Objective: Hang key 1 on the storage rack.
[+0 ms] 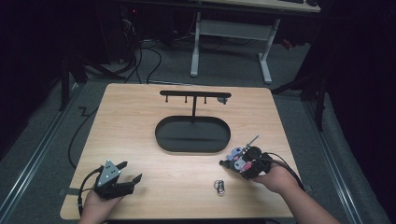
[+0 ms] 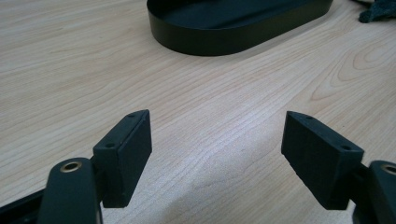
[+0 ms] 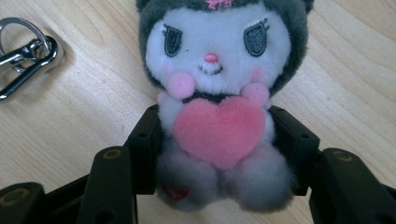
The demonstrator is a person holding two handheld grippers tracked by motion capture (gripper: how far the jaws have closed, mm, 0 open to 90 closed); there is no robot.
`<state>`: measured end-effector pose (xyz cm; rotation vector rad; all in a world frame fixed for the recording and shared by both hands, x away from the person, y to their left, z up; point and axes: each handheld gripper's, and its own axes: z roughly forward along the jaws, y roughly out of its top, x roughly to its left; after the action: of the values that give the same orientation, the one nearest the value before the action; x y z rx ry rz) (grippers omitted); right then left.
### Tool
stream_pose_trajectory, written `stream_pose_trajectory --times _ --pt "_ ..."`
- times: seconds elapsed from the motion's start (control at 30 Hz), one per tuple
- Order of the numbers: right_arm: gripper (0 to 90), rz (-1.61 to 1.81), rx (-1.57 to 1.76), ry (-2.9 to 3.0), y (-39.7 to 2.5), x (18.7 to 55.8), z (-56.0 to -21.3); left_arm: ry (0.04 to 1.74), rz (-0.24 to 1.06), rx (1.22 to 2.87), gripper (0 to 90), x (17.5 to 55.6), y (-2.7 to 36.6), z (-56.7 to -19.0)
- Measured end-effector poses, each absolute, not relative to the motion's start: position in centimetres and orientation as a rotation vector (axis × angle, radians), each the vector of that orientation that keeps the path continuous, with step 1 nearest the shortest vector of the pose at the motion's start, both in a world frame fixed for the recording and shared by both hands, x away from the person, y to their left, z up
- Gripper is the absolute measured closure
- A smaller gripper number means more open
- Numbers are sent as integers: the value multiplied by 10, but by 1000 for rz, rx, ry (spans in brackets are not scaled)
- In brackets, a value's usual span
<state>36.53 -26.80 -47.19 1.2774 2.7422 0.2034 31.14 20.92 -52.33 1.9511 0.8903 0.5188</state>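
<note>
The right gripper [image 3: 217, 154] is clamping the plush toy [image 3: 219, 93] by its body at the table's [image 1: 140, 121] near right, likely to hang it on the black stand [image 1: 194, 95] (clip [image 3: 25, 51] lying free), while the left gripper [image 2: 217, 156] is waiting, jaws apart.

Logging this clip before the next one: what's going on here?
A person works two handheld grippers at a wooden table. The right gripper is shut on a small plush toy holding a pink heart, low over the table. A metal key ring lies loose beside it. The left gripper is open with nothing between its jaws, near the front left edge. A black oval tray and a hook stand sit mid-table.
</note>
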Motion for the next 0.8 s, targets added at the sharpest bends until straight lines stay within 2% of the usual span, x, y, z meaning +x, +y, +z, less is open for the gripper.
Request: stream_pose_trajectory --times 0.37,0.8 --pt "469 195 1296 2750 -267 366 -462 889 516 1952 251 312 208 -524" --pt "469 215 1306 2761 -266 368 -433 887 518 1949 251 311 209 -523"
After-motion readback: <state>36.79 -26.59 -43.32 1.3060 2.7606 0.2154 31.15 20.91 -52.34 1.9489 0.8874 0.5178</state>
